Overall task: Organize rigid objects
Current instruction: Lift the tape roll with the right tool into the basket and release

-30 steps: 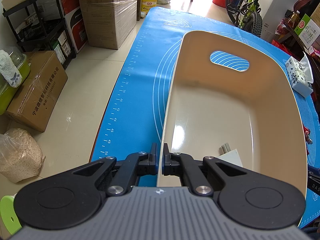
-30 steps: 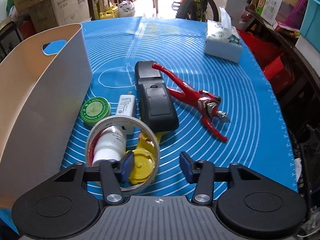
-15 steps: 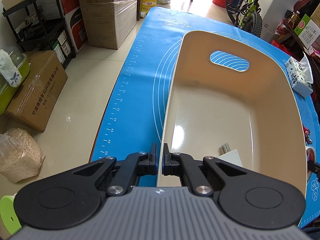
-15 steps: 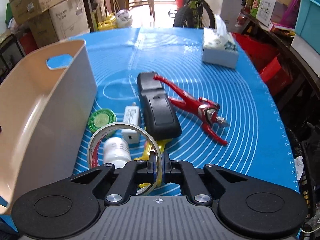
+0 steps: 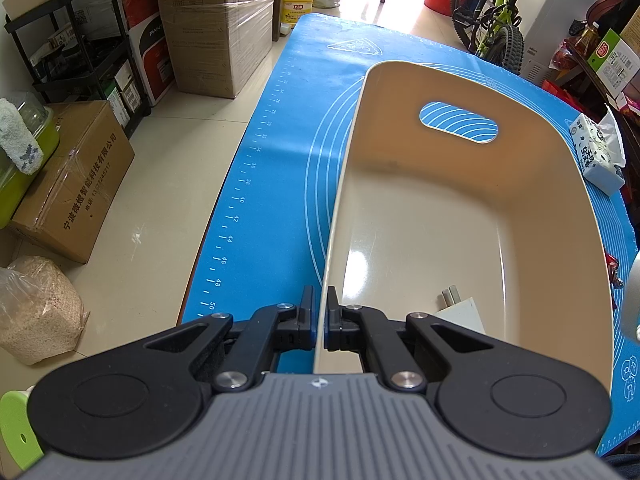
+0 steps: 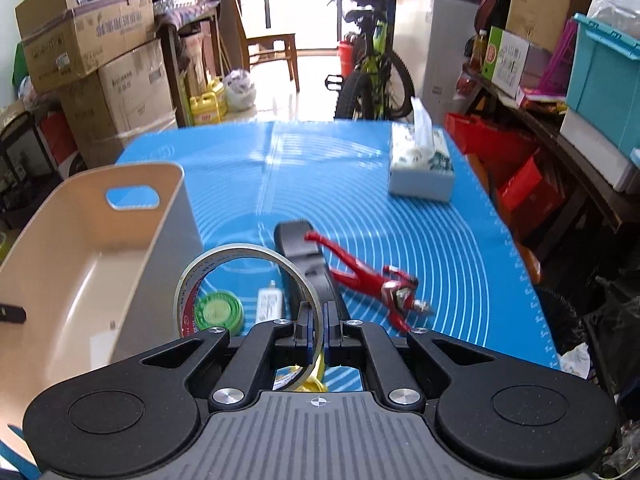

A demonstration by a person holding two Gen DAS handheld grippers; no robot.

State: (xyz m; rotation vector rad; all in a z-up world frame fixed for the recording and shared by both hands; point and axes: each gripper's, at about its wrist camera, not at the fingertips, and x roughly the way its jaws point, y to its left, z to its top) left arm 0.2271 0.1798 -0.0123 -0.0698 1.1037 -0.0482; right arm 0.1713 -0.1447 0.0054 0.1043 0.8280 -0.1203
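blue mat (image 6: 400, 232) amid boxes (image 6: 132, 92) and bicycle (image 6: 372, 76).

Each wrist camera looks steeply down along its jaws at close range; both views share the beige plastic bin (image 5: 460, 216) (image 6: 100, 248).

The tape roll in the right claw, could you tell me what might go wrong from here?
The right claw pinches only the tape roll's thin wall, so it may swing or slip out. Moving left, it could knock the basket rim, though the left claw grips that rim.
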